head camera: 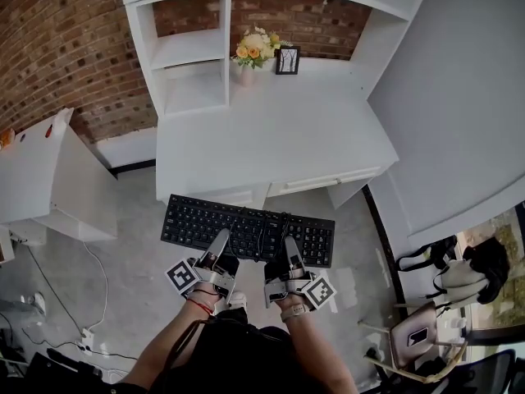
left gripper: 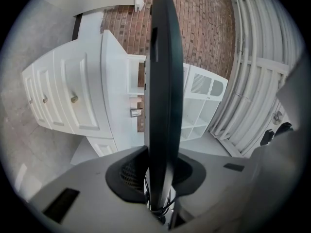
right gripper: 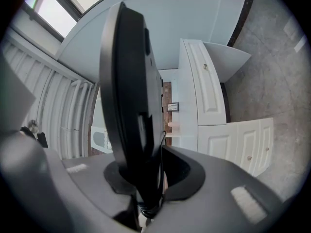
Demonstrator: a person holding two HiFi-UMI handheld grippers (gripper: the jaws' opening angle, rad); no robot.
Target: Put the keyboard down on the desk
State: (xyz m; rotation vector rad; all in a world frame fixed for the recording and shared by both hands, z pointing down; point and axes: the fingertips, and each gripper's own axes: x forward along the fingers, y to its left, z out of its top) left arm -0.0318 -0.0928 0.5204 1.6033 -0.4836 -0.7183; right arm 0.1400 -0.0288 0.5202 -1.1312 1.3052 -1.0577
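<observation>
Keyboard [head camera: 248, 230] held level in front of the desk [head camera: 271, 142], left gripper [head camera: 221, 238] and right gripper [head camera: 289, 245] side by side on its near edge. At the desk's back, picture frame [head camera: 287, 60] just right of flower vase [head camera: 250, 56].

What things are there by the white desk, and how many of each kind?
Keyboard: 1
Hand-held gripper: 2, the left hand-held gripper and the right hand-held gripper
Vase of flowers: 1
Picture frame: 1
Total: 5
</observation>
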